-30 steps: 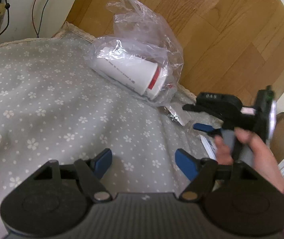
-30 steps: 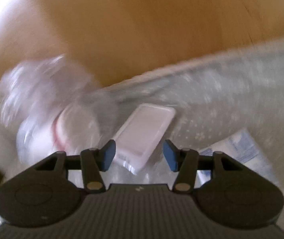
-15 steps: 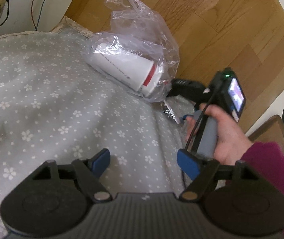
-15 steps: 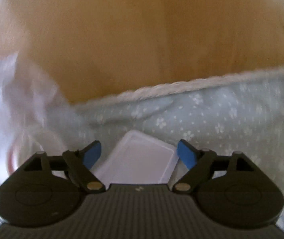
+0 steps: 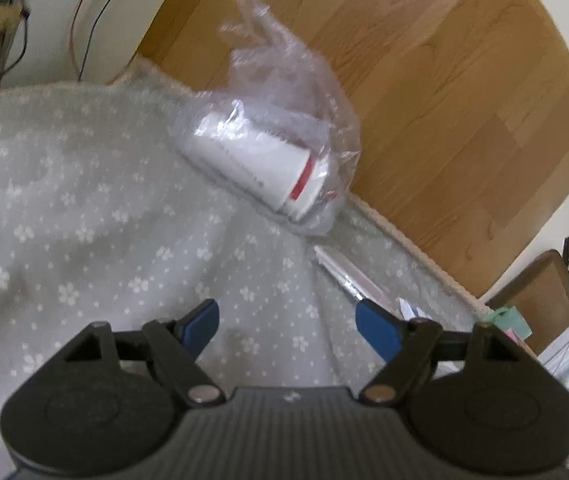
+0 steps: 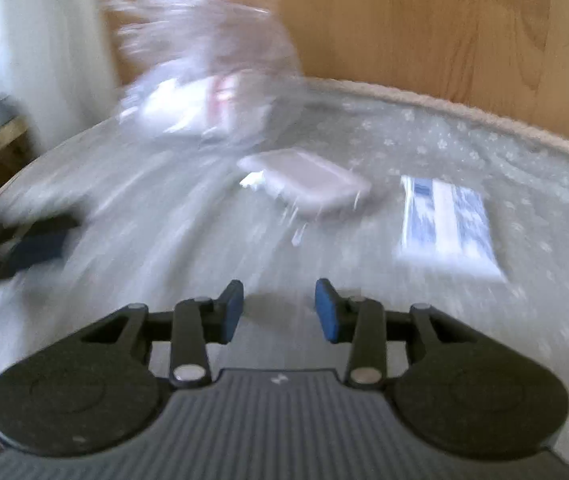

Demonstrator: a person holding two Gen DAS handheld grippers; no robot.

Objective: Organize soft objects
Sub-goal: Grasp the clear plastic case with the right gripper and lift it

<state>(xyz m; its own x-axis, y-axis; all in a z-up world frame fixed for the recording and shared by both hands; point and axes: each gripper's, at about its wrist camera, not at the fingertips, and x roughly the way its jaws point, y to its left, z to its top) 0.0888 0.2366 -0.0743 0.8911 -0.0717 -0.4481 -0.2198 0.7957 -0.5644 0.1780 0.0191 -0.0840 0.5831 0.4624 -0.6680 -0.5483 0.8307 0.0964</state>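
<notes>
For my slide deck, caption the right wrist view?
Empty right gripper, closing, over floral bedspread before pink case, blue-printed packet, clear bag.

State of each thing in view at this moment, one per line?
Clear plastic bag: crumpled, lying on the grey flowered blanket, holding a white roll on its side.
Flat pale plastic packet: lying flat, untouched.
Blue-and-white paper packet: lying flat.
Left tongs: opening, empty.
Right tongs: closing, empty.
</notes>
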